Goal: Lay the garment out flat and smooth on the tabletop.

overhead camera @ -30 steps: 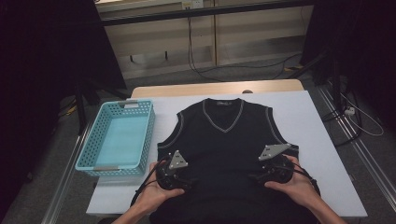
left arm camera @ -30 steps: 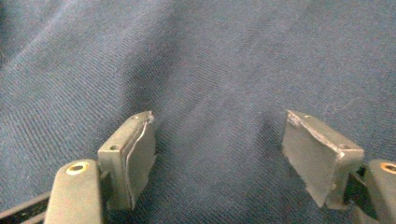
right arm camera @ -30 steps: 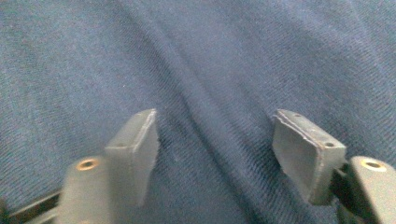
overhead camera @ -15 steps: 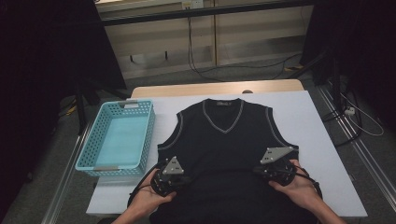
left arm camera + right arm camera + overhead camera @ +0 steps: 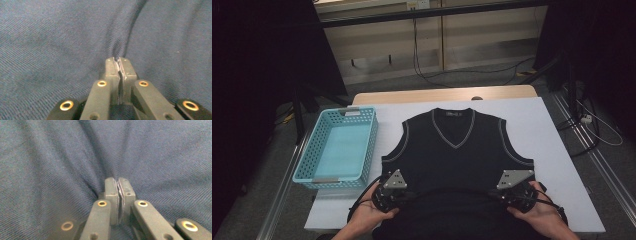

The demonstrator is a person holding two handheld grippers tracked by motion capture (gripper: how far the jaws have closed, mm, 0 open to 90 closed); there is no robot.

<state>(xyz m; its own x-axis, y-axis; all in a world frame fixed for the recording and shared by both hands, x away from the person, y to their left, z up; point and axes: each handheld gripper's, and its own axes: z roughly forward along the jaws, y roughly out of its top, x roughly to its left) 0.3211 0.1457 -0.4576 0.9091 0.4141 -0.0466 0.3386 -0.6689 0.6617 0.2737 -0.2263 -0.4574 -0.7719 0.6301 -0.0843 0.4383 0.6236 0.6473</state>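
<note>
A dark navy sleeveless V-neck vest [image 5: 457, 160] with grey trim lies flat on the white table [image 5: 552, 135], neck toward the far side. My left gripper [image 5: 403, 196] is at the vest's lower left part near the table's front edge. In the left gripper view, my left gripper [image 5: 119, 60] is shut, pinching a fold of the vest [image 5: 62, 37]. My right gripper [image 5: 508, 194] is at the lower right part. In the right gripper view, my right gripper [image 5: 117, 179] is shut on a crease of the vest [image 5: 162, 157]. The hem itself is hidden by hands and cables.
A light blue plastic basket [image 5: 371, 145], with nothing in it, stands on the table's left side beside the vest. Black cables trail from both grippers across the vest's lower part. A wooden strip edges the table's far side; floor and cables lie beyond.
Both grippers have drawn back a little toward the near edge of the table, staying on the vest's lower part.
</note>
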